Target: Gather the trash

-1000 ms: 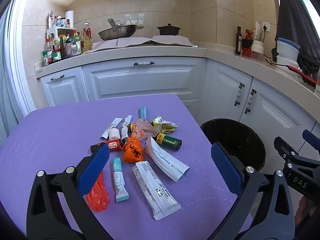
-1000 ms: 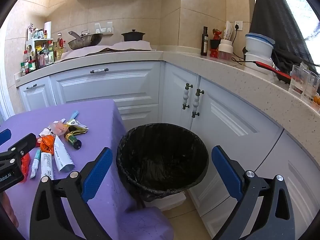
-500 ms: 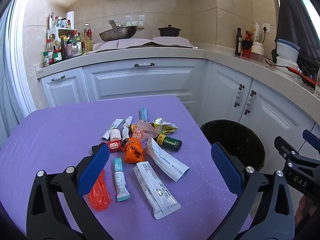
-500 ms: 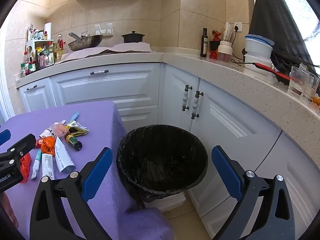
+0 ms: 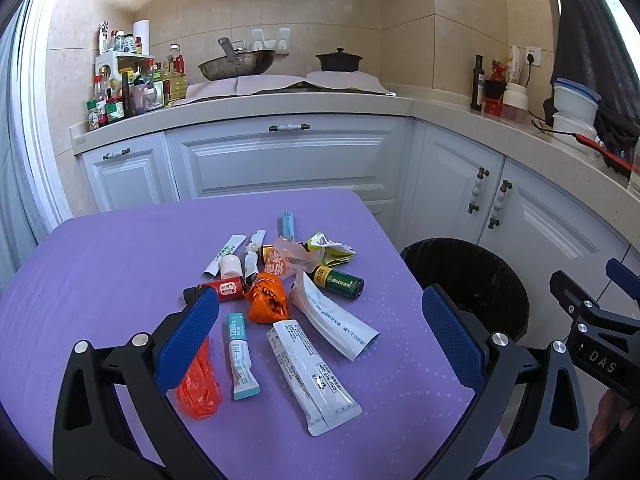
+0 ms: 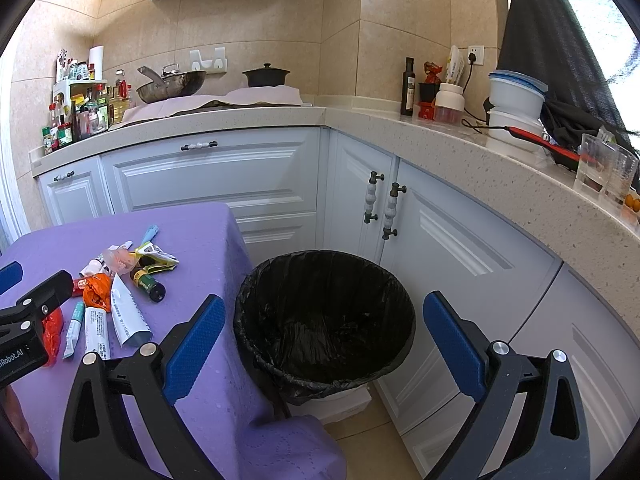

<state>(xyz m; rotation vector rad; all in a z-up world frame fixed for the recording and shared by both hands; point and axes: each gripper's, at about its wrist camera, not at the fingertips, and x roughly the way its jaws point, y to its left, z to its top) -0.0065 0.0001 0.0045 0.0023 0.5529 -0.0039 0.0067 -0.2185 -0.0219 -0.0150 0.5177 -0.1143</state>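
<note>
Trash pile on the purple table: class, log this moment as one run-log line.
left claw: open, empty, over pile | right claw: open, empty, over black-lined bin | trash: all on purple table | bin: looks empty

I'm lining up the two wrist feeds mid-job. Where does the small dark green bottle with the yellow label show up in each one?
Left wrist: the small dark green bottle with the yellow label lies on its side just right of centre, at the right edge of the trash pile.
Right wrist: the same bottle sits left of centre, on the pile's side nearest the bin.
Shared landmark: the black-lined trash bin, right of the purple tablecloth in both.
</note>
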